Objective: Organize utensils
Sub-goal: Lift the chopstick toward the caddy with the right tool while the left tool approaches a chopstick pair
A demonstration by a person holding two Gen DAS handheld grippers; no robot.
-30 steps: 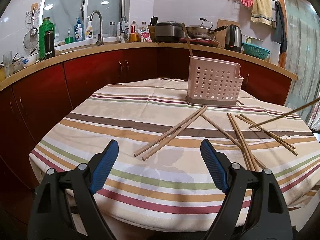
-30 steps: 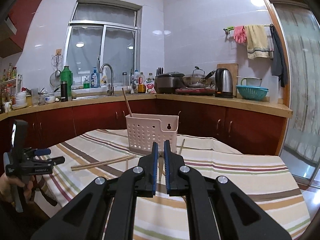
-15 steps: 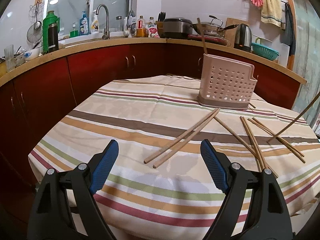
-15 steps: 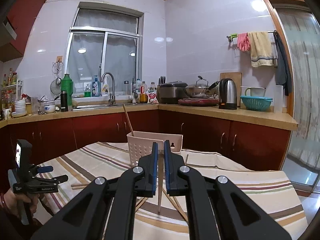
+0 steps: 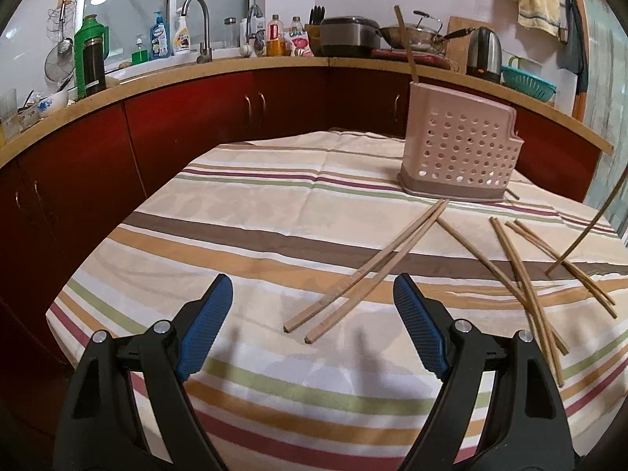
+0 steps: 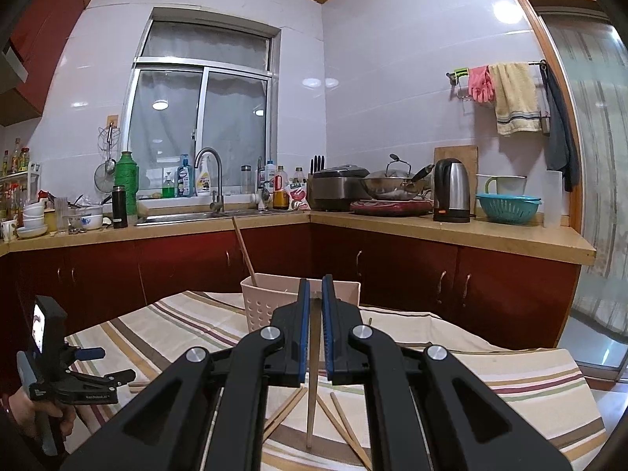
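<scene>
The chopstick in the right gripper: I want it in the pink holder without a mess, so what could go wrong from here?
The chopstick hangs below the right gripper, pinched near its top, so it may swing or slip. Its lower end sits just above the loose chopsticks and could knock them. The holder already has one chopstick leaning inside, which could block entry.

chopsticks [image 5: 365,274] – matt wood | holder [image 5: 459,153] – perforated plastic | tablecloth [image 5: 251,212] – woven cloth

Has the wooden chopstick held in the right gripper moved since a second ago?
Yes. The wooden chopstick in the right gripper went up: its tip now hangs clear above the striped tablecloth.
</scene>
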